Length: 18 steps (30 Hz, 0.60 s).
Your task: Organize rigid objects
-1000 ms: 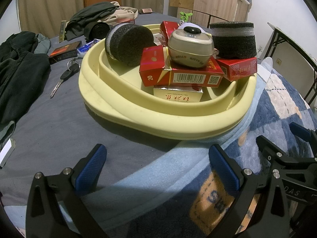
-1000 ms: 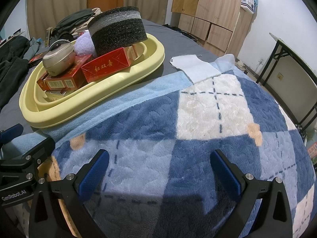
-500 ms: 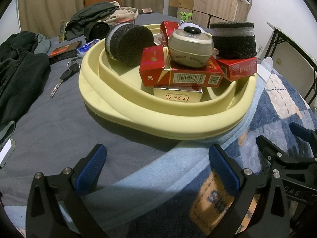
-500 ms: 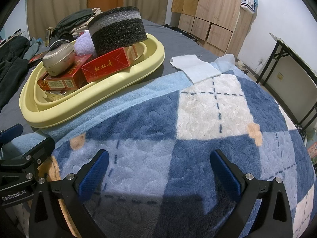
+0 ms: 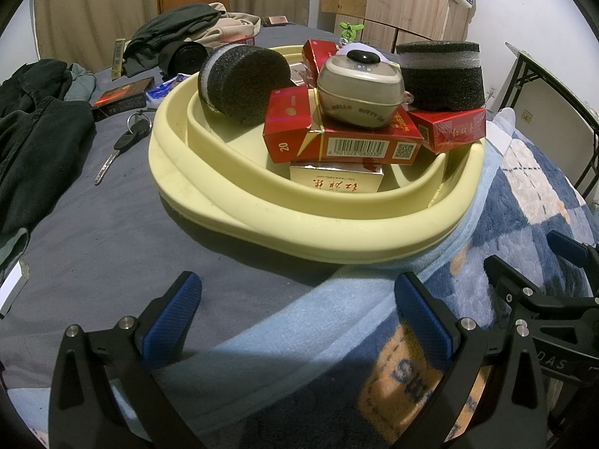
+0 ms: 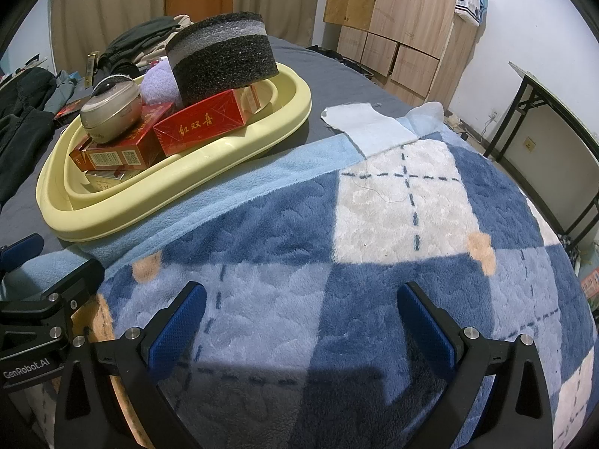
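No movement since earlier frame; left gripper (image 5: pixel 295 321) and right gripper (image 6: pixel 299 321) wide apart, empty, short of yellow basin (image 5: pixel 299 232) heaped with boxes (image 5: pixel 355 142); stack liable to topple if nudged.

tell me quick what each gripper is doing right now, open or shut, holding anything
Left gripper: open, holding nothing, short of the yellow basin.
Right gripper: open, holding nothing, over the plaid blanket.
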Each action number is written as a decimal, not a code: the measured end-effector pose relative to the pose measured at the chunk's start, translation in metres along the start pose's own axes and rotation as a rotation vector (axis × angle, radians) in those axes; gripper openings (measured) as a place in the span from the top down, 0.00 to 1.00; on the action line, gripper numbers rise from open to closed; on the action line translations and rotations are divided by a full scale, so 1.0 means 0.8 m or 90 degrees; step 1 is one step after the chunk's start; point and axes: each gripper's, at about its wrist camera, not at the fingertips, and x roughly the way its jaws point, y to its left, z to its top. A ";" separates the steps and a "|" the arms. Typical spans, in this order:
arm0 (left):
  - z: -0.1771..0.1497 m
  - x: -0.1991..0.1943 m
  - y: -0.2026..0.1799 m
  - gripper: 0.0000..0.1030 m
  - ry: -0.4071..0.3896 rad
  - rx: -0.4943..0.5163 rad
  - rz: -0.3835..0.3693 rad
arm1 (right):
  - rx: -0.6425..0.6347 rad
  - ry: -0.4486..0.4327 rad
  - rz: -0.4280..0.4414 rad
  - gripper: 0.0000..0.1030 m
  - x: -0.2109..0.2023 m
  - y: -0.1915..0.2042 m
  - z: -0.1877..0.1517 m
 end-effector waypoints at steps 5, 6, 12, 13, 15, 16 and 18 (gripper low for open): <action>0.000 0.000 -0.001 0.00 0.000 0.000 0.000 | 0.000 0.000 0.000 0.00 0.000 0.000 0.000; 0.000 0.000 0.000 0.00 0.000 0.000 0.000 | 0.000 0.000 0.000 0.00 -0.001 0.001 0.000; 0.000 0.000 -0.001 0.00 0.000 0.000 0.000 | 0.000 0.000 0.000 0.00 0.000 0.000 0.000; 0.000 0.000 -0.001 0.00 0.000 0.000 0.000 | 0.000 0.000 0.000 0.00 0.000 0.001 0.000; 0.000 0.000 -0.001 0.00 0.000 0.000 0.000 | 0.000 0.000 0.000 0.00 0.000 0.000 0.000; 0.000 0.000 -0.001 0.00 0.000 0.000 0.000 | 0.000 0.000 0.000 0.00 0.001 0.000 0.000; 0.000 0.000 -0.001 0.00 0.000 0.000 0.000 | 0.000 0.000 0.000 0.00 0.002 -0.001 0.000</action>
